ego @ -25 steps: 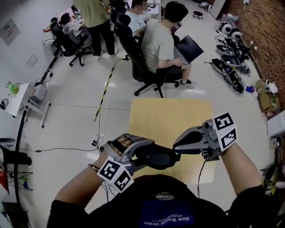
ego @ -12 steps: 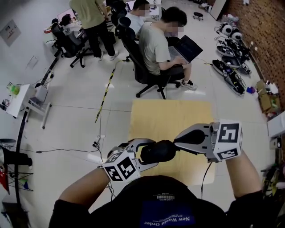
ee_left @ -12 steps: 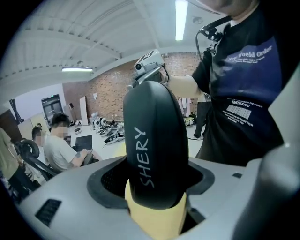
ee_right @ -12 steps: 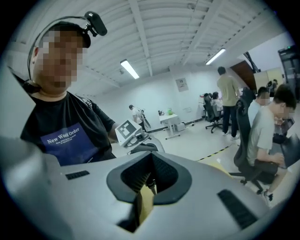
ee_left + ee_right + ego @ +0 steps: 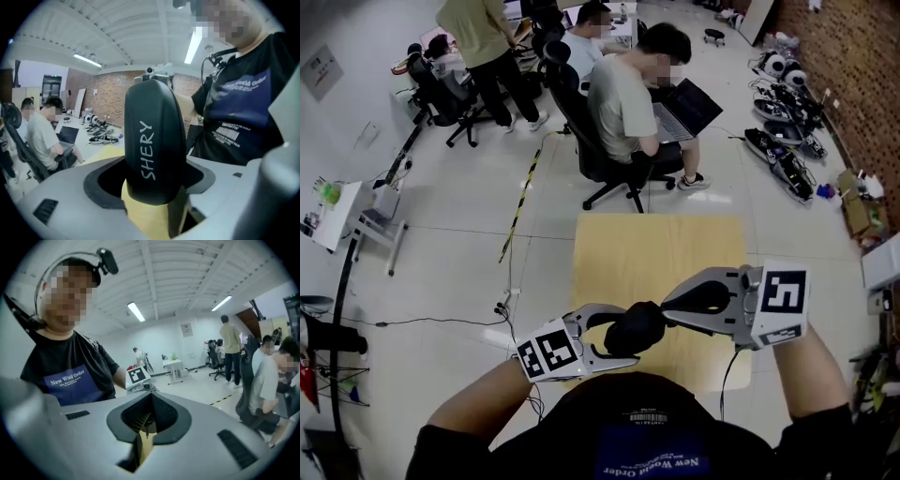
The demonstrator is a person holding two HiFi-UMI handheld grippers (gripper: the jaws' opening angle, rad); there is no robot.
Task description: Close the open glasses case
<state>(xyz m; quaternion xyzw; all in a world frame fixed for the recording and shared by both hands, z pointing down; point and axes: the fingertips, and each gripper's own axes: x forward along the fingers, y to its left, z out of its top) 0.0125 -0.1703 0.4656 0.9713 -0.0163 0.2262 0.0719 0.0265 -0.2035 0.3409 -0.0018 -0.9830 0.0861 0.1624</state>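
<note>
Matte black glasses case (image 5: 152, 140) — white capital lettering down its side. Pale grey shells on left gripper (image 5: 626, 333) and right gripper (image 5: 667, 306), dark grey around the jaw openings. White marker cubes (image 5: 783, 302) with black square patterns (one cube per gripper). Light yellow wood-tone table (image 5: 656, 253). Off-white floor (image 5: 450, 216); one tape strip (image 5: 521, 199) on it, striped black and yellow. Reddish-brown brick wall (image 5: 853, 84). Black shirt (image 5: 652, 459) — navy panel, white print.

Red brick wall (image 5: 862, 94) running down the right side; pale glossy floor (image 5: 450, 206) spreading beneath black swivel chairs (image 5: 577, 131); white ceiling tube lights (image 5: 136, 311) glowing overhead.
</note>
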